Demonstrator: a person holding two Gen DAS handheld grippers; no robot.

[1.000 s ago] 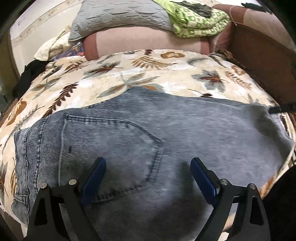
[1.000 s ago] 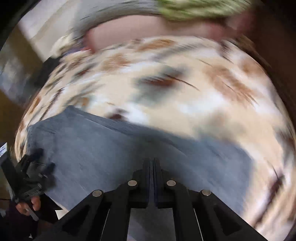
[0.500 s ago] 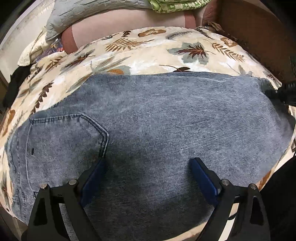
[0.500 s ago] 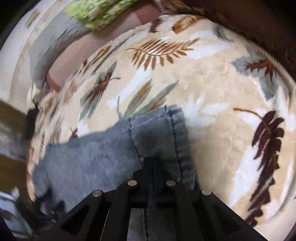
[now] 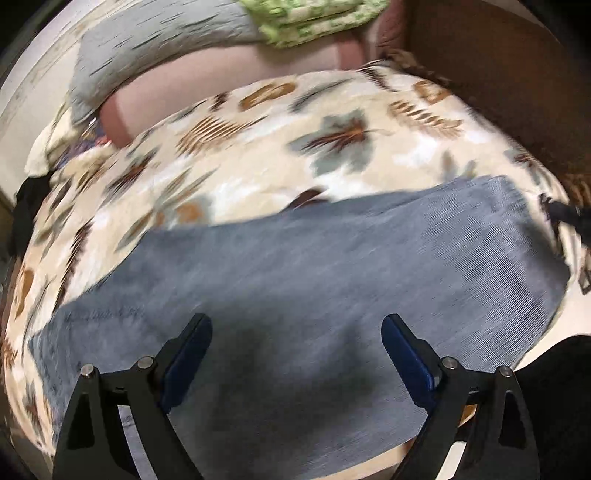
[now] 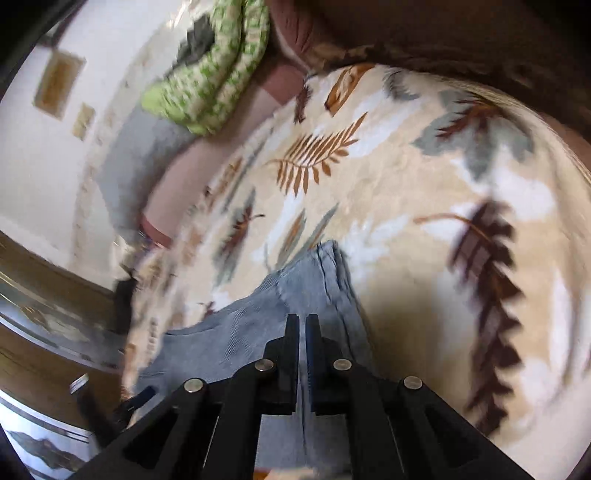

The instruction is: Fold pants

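The pants (image 5: pixel 332 280) lie on the leaf-print blanket (image 5: pixel 258 147). To carry the fold over, their hem is pinched in the right hand-held gripper (image 6: pixel 302 325), whose jaws have just been opening slightly. The left hand-held gripper (image 5: pixel 295 332) is held apart above the pants.

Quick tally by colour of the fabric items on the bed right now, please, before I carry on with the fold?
Blue-grey: 1, the jeans
Cream leaf print: 1, the blanket under them
Grey: 1, the pillow
Green patterned: 1, the folded cloth
Pink: 1, the bolster
Total: 5

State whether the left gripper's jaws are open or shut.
Open: the left gripper has its blue pads wide apart above the jeans, gripping nothing.
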